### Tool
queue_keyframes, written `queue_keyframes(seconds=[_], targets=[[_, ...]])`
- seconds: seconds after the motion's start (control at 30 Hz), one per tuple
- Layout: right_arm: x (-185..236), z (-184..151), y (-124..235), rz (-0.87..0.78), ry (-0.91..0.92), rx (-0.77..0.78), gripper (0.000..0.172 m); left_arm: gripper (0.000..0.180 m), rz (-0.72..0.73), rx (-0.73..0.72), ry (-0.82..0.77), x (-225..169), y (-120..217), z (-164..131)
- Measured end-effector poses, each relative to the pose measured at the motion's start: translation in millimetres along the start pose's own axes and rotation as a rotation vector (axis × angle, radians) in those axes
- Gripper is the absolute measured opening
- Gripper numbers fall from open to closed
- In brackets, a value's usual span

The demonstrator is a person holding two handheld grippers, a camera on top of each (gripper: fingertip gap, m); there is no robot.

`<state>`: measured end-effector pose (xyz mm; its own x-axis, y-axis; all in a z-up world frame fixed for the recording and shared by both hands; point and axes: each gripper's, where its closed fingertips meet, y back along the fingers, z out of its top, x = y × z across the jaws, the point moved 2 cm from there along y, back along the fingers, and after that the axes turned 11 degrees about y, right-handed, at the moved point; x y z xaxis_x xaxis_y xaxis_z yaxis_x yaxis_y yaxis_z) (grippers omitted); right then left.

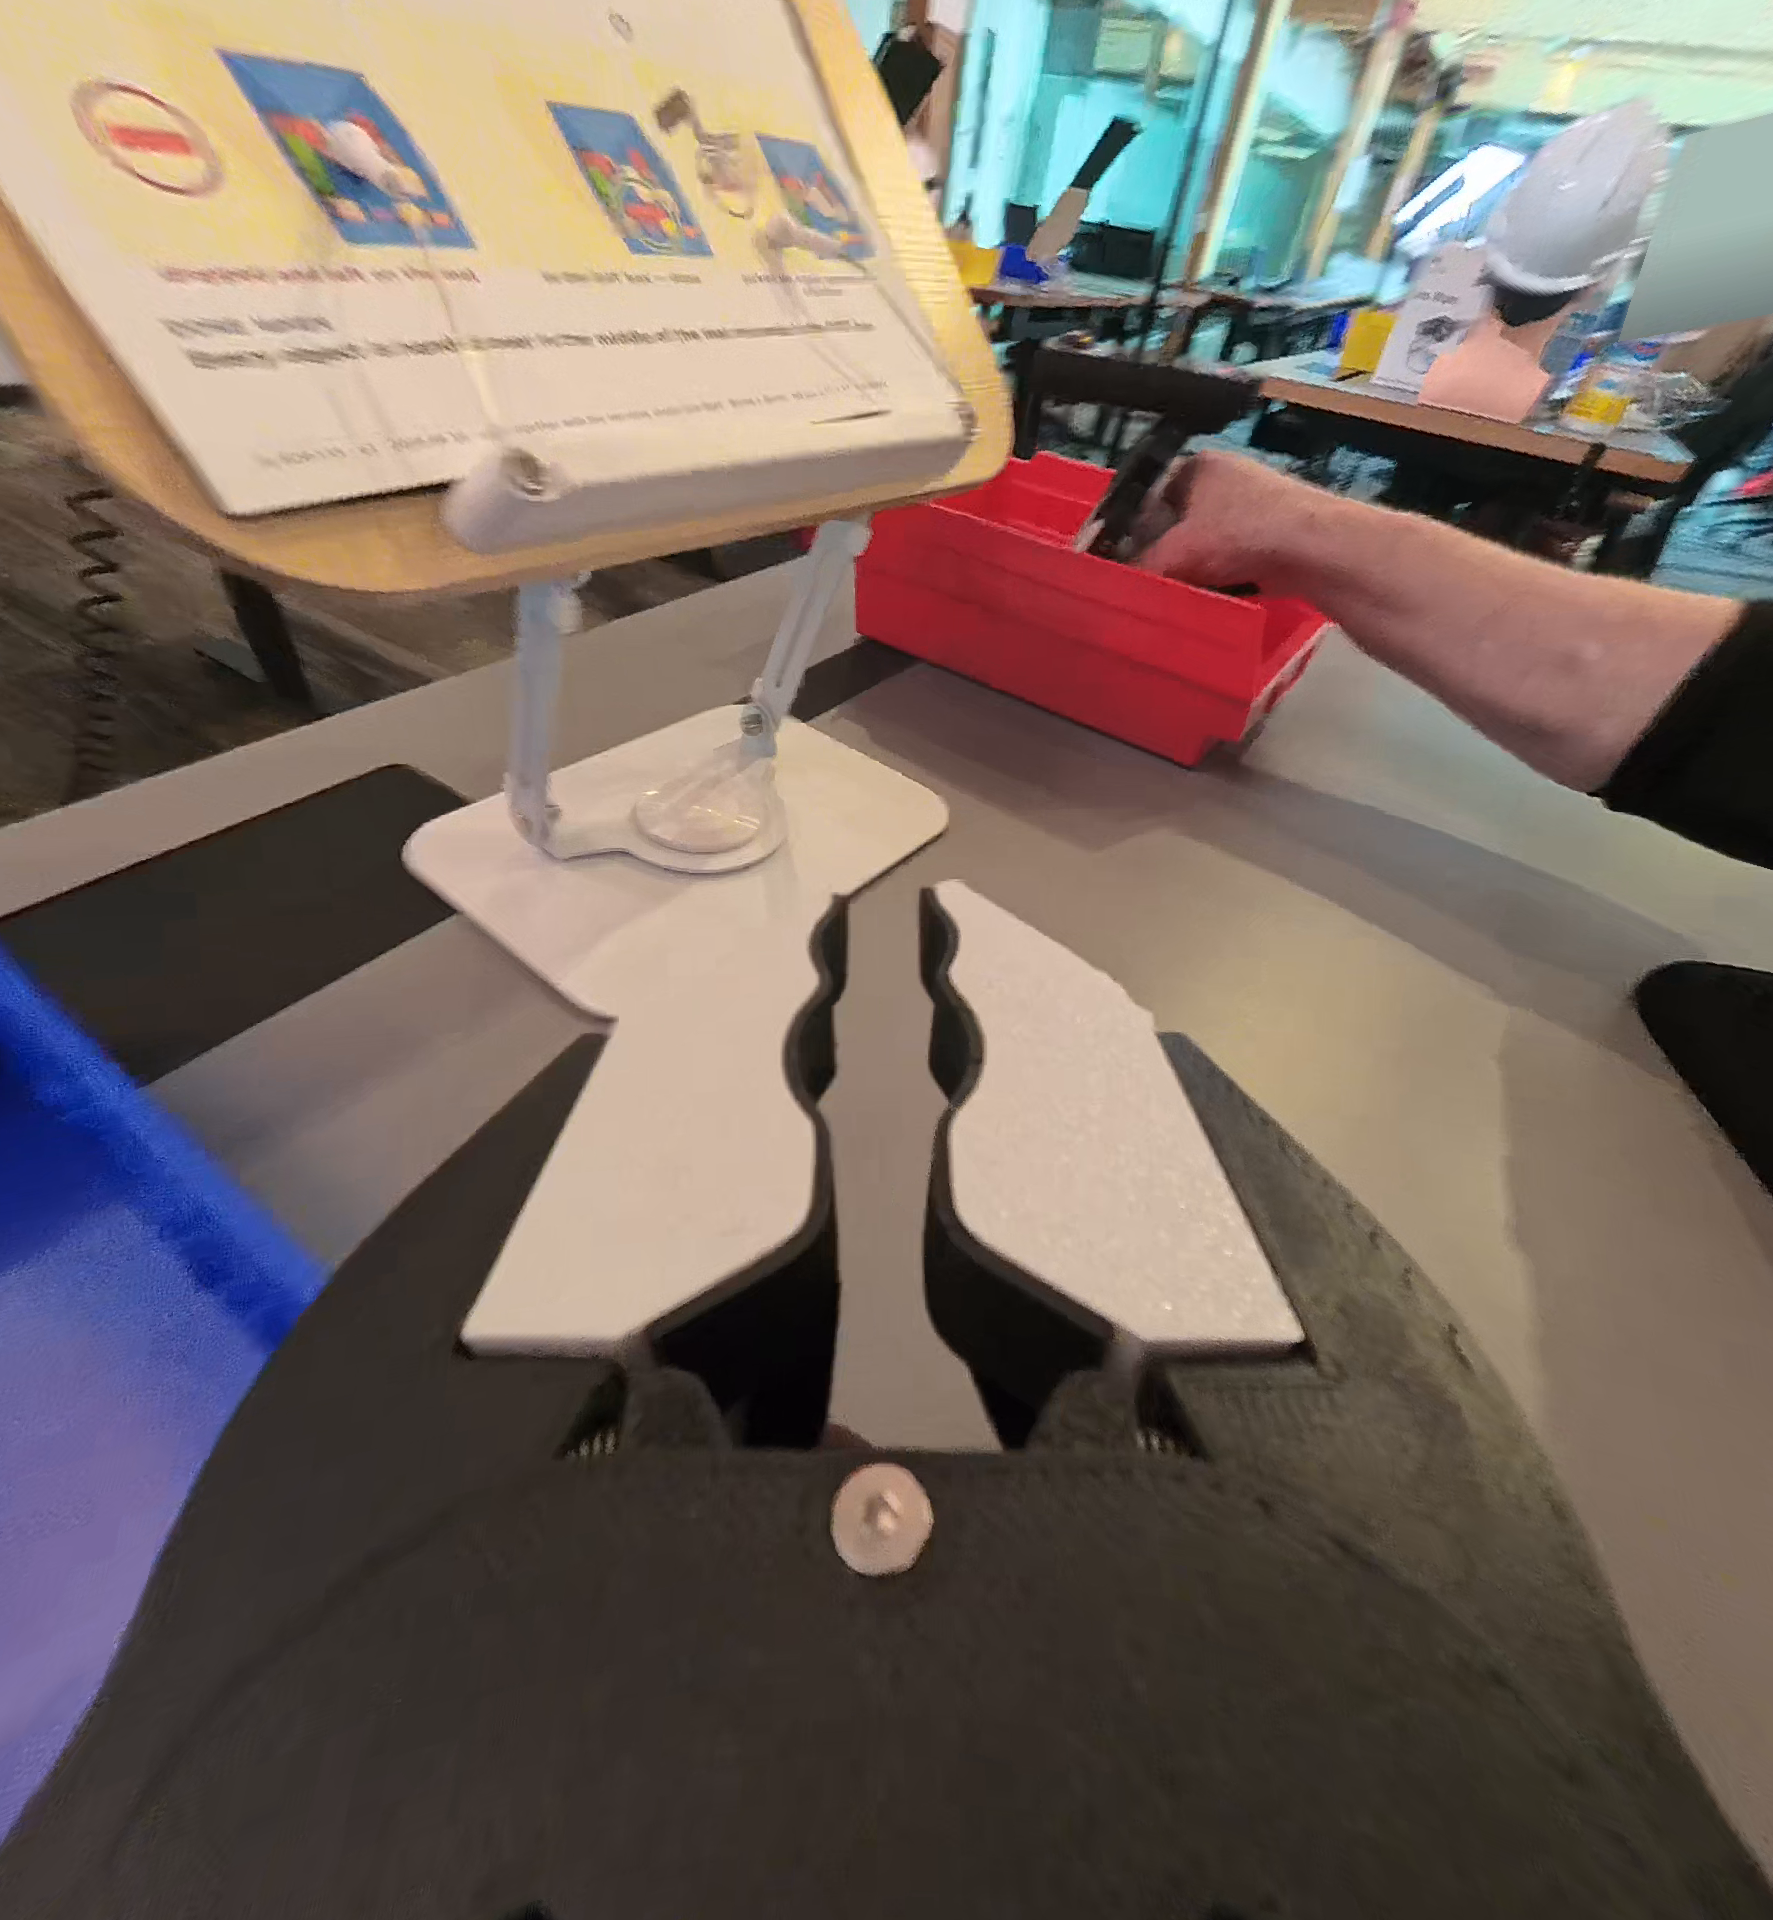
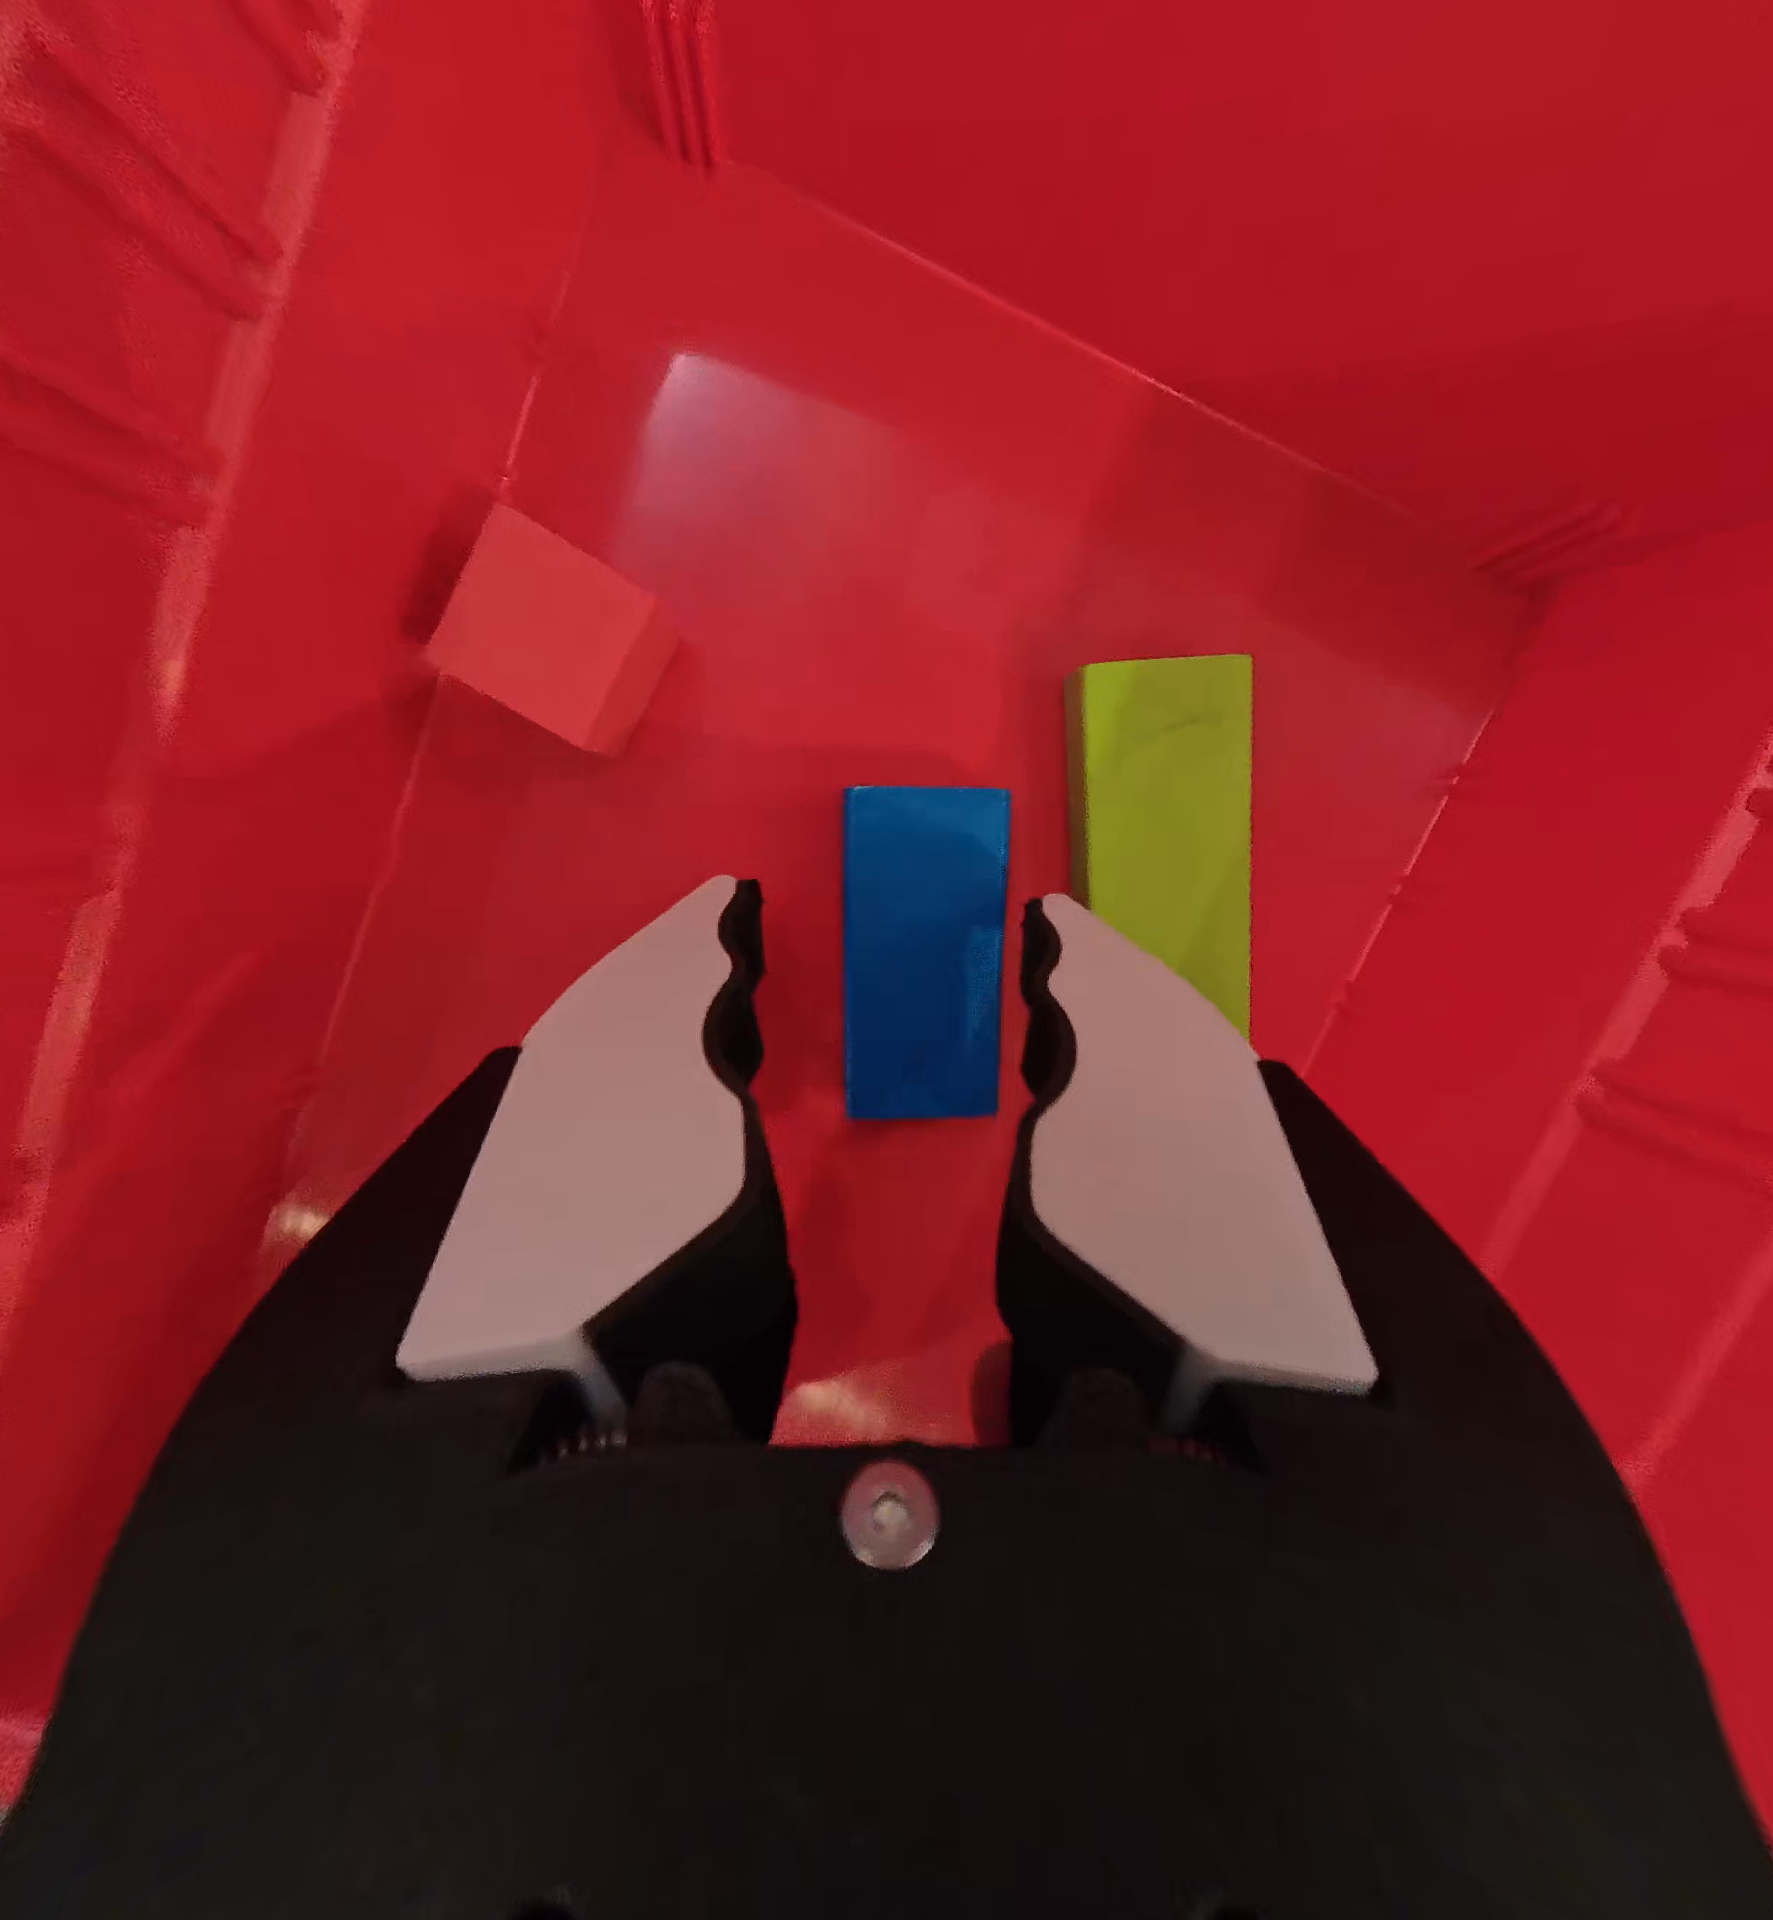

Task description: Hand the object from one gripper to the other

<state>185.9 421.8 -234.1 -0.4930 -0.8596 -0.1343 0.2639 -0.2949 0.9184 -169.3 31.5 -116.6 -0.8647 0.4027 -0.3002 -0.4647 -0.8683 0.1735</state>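
Observation:
My right gripper (image 2: 887, 904) is open inside the red bin (image 2: 1173, 260), pointing down at its floor. A blue block (image 2: 921, 951) lies flat between its fingers, with red floor showing on both sides between the pads and the block. My left gripper (image 1: 882, 909) hangs over the grey table (image 1: 1277, 935), slightly open, with only the table showing in the gap. In the left wrist view a hand (image 1: 1235, 530) holds the right gripper down in the red bin (image 1: 1058, 623).
A yellow-green block (image 2: 1162, 821) lies right of the blue one, and a red block (image 2: 549, 623) at the far left of the bin. A white document stand (image 1: 674, 821) with a tilted board (image 1: 466, 270) stands ahead of my left gripper. A blue bin (image 1: 51, 1195) is at the left. About 55 cm separates my left fingertips from my right.

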Motion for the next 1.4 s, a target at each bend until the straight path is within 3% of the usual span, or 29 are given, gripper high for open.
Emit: queue_keyframes(seconds=[0.17, 0.33, 0.43, 0.67, 0.8, 1.0, 1.17, 1.4], targets=[[19.4, 12.7, 47.2, -0.03, 0.048, -0.132, 0.046, 0.03, 0.31, 0.089, -0.054, 43.1, 48.6, 19.4], [64.8, 27.3, 98.8, -0.06, 0.147, -0.272, 0.043, 0.046, 0.591, 0.352, 0.026, 118.3, 92.7, 7.5], [96.0, 33.8, 112.6, -0.039, 0.2, -0.316, 0.042, 0.049, 0.682, 0.578, 0.114, 160.8, 94.3, -24.0], [144.7, 44.5, 115.7, -0.005, 0.312, -0.338, 0.039, 0.05, 0.866, 0.872, 0.04, 213.4, 86.3, -54.8], [156.7, 47.0, 111.2, 0.015, 0.336, -0.341, 0.039, 0.057, 0.875, 0.91, 0.066, 217.8, 78.9, -63.8], [162.0, 47.8, 108.9, 0.04, 0.339, -0.361, 0.038, 0.038, 0.762, 0.9, 0.026, 186.1, 63.3, -65.4], [167.8, 44.8, 107.3, 0.051, 0.348, -0.363, 0.037, 0.063, 0.782, 0.874, 0.134, 193.4, 60.5, -66.3], [174.3, 44.1, 105.4, 0.07, 0.374, -0.361, 0.037, 0.06, 0.731, 0.991, -0.044, 208.5, 59.1, -64.6]])
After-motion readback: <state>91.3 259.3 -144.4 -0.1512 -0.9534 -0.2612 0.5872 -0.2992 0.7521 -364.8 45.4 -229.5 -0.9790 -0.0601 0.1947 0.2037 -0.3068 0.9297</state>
